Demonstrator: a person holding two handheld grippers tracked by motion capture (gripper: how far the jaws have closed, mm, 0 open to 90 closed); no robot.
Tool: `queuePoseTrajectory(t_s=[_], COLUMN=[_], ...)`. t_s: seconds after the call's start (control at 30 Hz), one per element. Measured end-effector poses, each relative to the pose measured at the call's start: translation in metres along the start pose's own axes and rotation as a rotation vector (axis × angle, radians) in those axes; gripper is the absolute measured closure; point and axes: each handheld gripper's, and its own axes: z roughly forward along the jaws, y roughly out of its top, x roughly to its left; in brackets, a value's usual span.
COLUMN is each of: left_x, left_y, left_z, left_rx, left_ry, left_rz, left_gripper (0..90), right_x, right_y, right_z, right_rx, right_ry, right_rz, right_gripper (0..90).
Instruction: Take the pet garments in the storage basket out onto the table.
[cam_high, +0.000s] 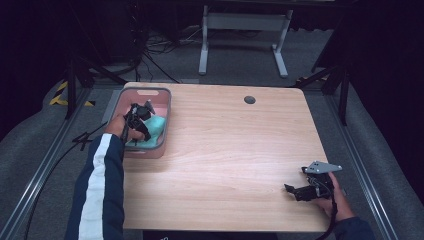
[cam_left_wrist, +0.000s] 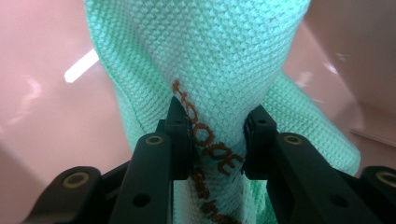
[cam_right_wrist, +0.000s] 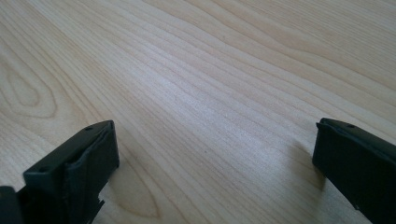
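A: Cloth status?

B: Mint-green cloth is pinched between the 2 pads of the left gripper; a bunched fold is squeezed narrow there. Waffle-knit weave is seen, with brown lettering running down through the clamp. It is located inside the pink bin, at the table's left rear corner.

A: Room around it?

B: Tight. Glossy pink walls are seen close on both sides in the left gripper view. In the high view the left gripper is seen reaching in over the bin's near-left rim; part of the cloth is seen lying against the right wall.

A: Right side?

B: Right gripper is held low at the table's front right corner, jaws spread wide, nothing between them. Bare wood is seen between its fingers.

A: Surface?

B: Light wood-grain table, rounded corners, 1 dark round grommet near the rear edge. Open tabletop lies between bin and right gripper. Grey carpet, floor cables and a white frame are seen beyond the rear edge.
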Motion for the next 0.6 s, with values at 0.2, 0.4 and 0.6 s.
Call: queuePoseTrajectory(t_s=[0.2, 0.4, 0.6], left_x=[0.000, 0.001, -0.004], left_y=[-0.009, -0.025, -0.040], left_z=[-0.024, -0.052, -0.074], left_rx=[-0.140, -0.287, -0.408], left_ry=[0.052, 0.093, 0.095], left_rz=[-0.017, -0.042, -0.033], left_gripper=[71.3, 71.7, 71.8], right_x=[0.000, 0.000, 0.000], right_y=[0.000, 0.000, 0.000], right_z=[0.000, 0.000, 0.000], right_rx=[0.000, 0.000, 0.000], right_ry=[0.000, 0.000, 0.000], right_rz=[0.000, 0.000, -0.001], right_gripper=[0.7, 0.7, 0.7])
